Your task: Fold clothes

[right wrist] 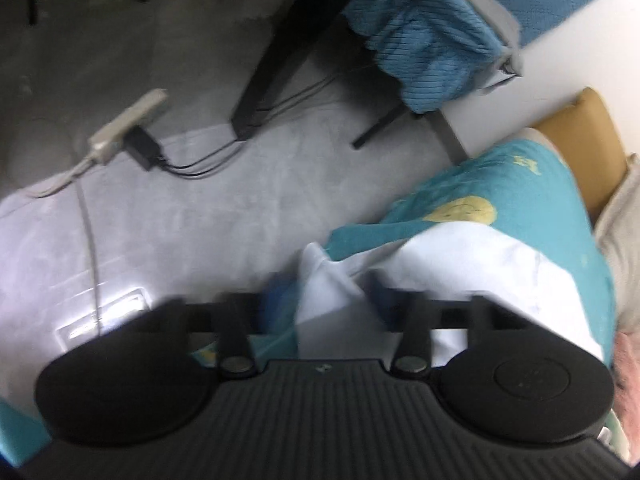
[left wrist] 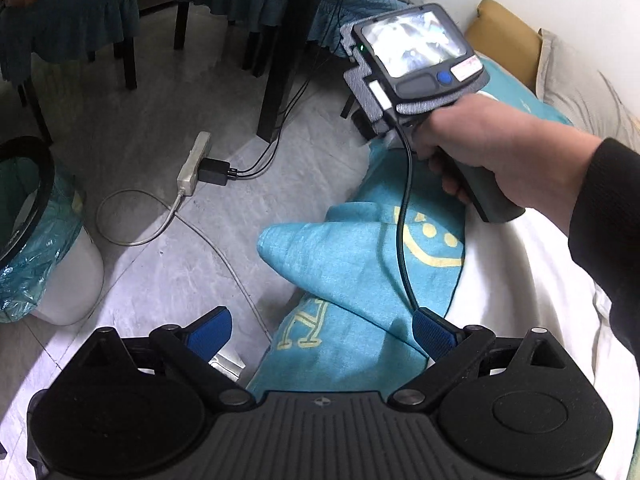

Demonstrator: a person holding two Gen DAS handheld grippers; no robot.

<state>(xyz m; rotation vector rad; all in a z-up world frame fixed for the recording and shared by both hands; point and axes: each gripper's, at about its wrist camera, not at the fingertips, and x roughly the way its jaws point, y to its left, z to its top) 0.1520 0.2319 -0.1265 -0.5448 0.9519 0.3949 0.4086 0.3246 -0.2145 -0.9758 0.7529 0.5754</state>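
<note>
1. Left wrist view: the left tool (left wrist: 322, 330) hangs with jaws apart over the teal blanket (left wrist: 360, 264); the white garment (left wrist: 520, 280) lies at three o'clock.
2. Right wrist view: the right tool (right wrist: 324, 300), blurred, is clamped on the white garment (right wrist: 332, 296) at the bed's edge.

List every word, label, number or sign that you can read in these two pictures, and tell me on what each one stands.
No text can be read with certainty.
Red and white sticker beside the blue button: print too small and blurred.
Yellow print on the teal cloth: letter-like outlines, not legible.
Small round mark on the black ribbed body: a sign, no letters.
</note>
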